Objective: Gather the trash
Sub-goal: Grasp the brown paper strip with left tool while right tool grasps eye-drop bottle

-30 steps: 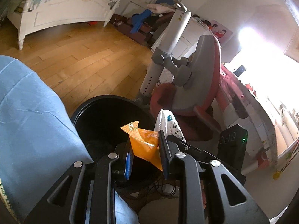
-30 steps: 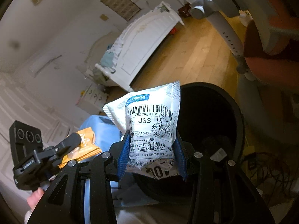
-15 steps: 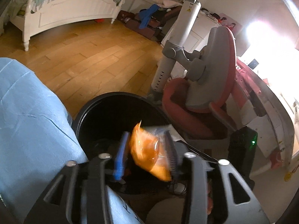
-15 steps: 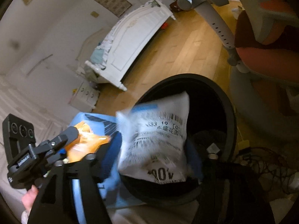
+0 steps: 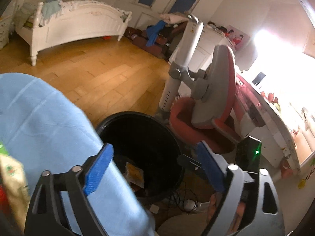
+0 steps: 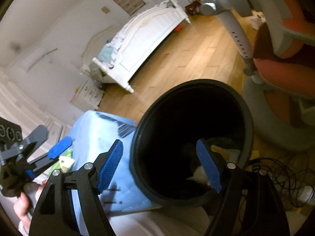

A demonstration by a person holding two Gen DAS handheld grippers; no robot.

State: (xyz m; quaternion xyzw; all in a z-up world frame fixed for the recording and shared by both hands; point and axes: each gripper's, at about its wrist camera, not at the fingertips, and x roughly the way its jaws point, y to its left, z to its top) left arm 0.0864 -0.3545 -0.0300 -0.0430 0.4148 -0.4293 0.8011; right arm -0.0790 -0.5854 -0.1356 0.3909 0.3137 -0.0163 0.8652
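Observation:
A round black trash bin [image 5: 173,137] stands on the wood floor; it also shows in the right wrist view [image 6: 248,122]. An orange snack wrapper [image 5: 134,174] lies inside it. A white scrap [image 6: 199,174] shows dimly at the bin's bottom. My left gripper [image 5: 155,167] is open and empty above the bin's near rim. My right gripper [image 6: 161,167] is open and empty over the bin mouth. The left gripper also shows at the left edge of the right wrist view [image 6: 57,153].
A light blue cloth-covered surface [image 5: 39,122] sits left of the bin, with green and white packaging [image 6: 66,161] on it. A red and grey chair [image 5: 208,106] stands right of the bin. Cables [image 6: 279,179] lie on the floor. A white bed [image 5: 74,25] is far back.
Both grippers have opened. The orange wrapper left the left gripper and the white labelled bag left the right gripper; both dropped into the bin.

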